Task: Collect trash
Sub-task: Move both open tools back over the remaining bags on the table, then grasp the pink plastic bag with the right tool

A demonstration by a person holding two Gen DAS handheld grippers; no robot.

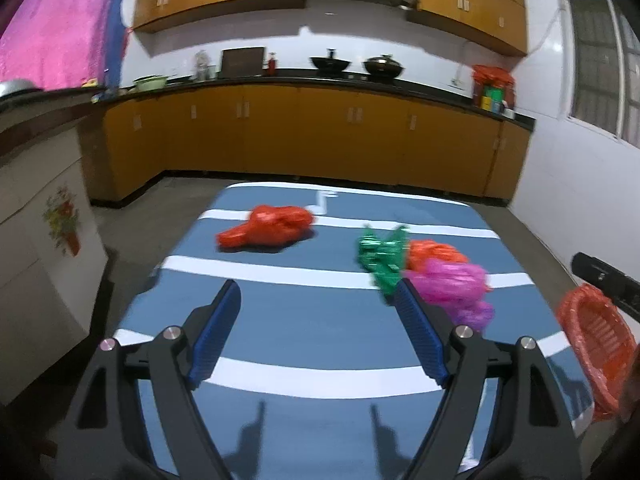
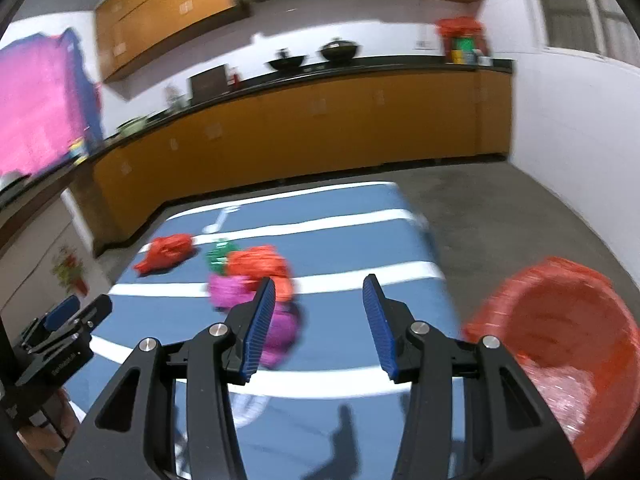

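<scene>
Crinkly thin-plastic bags: red (image 1: 266, 226), green (image 1: 380, 260), magenta (image 1: 452, 284). Woven plastic basket (image 2: 560, 344). Matt tabletop (image 1: 304, 324) w/ white stripes.

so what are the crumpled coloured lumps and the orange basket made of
The red lump, green lump and pink lump look like thin plastic bags: glossy, crinkled, bunched into loose folds. The orange basket looks like moulded plastic, its slotted wall showing in the left wrist view. Blur leaves the finer texture unclear.
</scene>
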